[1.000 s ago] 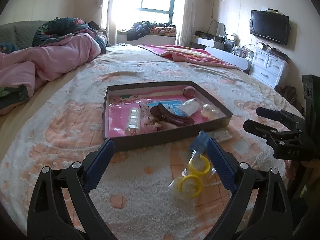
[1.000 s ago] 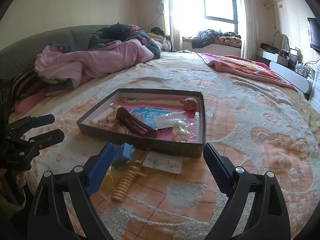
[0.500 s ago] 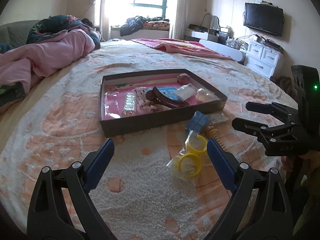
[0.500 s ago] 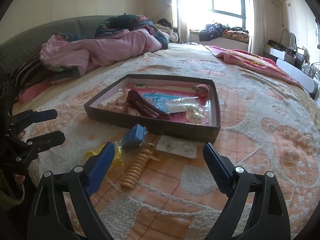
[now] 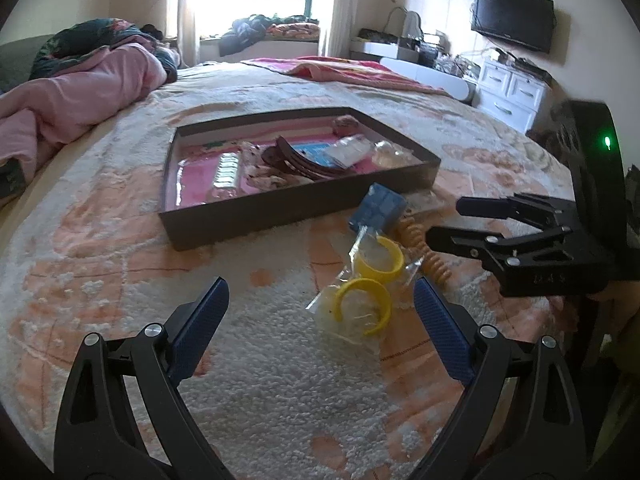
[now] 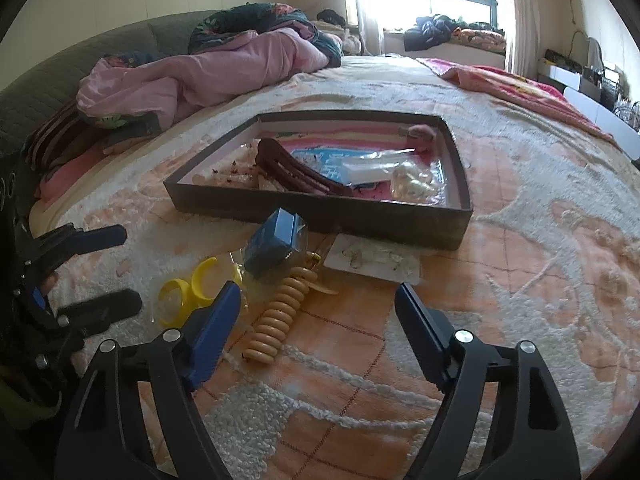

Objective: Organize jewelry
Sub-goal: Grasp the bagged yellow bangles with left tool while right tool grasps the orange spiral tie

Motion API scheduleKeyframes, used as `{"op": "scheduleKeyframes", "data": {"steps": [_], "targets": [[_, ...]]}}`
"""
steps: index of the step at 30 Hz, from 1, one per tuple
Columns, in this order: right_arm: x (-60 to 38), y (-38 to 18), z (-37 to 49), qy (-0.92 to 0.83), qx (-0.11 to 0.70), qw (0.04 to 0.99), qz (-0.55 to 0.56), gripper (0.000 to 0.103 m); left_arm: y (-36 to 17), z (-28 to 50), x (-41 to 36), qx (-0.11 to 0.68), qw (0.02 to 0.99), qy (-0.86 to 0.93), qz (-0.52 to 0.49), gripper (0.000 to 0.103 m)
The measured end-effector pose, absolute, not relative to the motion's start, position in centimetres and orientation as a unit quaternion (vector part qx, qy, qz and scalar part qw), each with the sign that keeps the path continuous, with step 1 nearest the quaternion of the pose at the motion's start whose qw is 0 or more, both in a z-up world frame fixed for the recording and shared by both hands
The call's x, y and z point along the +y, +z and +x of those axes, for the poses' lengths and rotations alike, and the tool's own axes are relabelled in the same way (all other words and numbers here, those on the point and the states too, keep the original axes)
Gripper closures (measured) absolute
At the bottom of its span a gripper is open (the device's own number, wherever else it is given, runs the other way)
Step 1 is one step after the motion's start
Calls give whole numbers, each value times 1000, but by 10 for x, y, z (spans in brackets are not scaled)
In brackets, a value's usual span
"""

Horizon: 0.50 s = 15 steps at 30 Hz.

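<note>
We hold the left gripper point(image 5: 320, 320) with fingers apart and empty above the bed point(image 5: 100, 240); the bagged yellow rings point(image 5: 366, 284) lie just ahead between its tips. Our right gripper point(image 6: 318, 320) is likewise spread and empty, the bead coil point(image 6: 282, 312) just ahead of its left finger, the blue box point(image 6: 274, 244) beyond, the tray point(image 6: 320, 214) farther ahead.

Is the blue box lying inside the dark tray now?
No, the blue box lies on the bedspread in front of the dark tray, outside its near wall, next to the yellow rings.
</note>
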State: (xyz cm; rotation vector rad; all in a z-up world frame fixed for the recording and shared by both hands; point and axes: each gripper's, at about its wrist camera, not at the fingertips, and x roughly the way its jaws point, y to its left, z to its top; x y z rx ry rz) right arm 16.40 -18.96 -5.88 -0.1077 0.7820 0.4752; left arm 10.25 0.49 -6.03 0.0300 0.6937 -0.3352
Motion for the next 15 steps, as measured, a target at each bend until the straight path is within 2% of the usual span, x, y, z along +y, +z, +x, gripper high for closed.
{"op": "scheduleKeyframes", "data": {"steps": [9, 15], "targets": [[-181, -72, 180, 239, 414, 878, -34, 54, -73, 113, -13, 349, 918, -185, 44, 19], [-177, -79, 184, 240, 424, 873, -35, 63, -82, 123, -19, 360, 911, -194, 46, 30]]}}
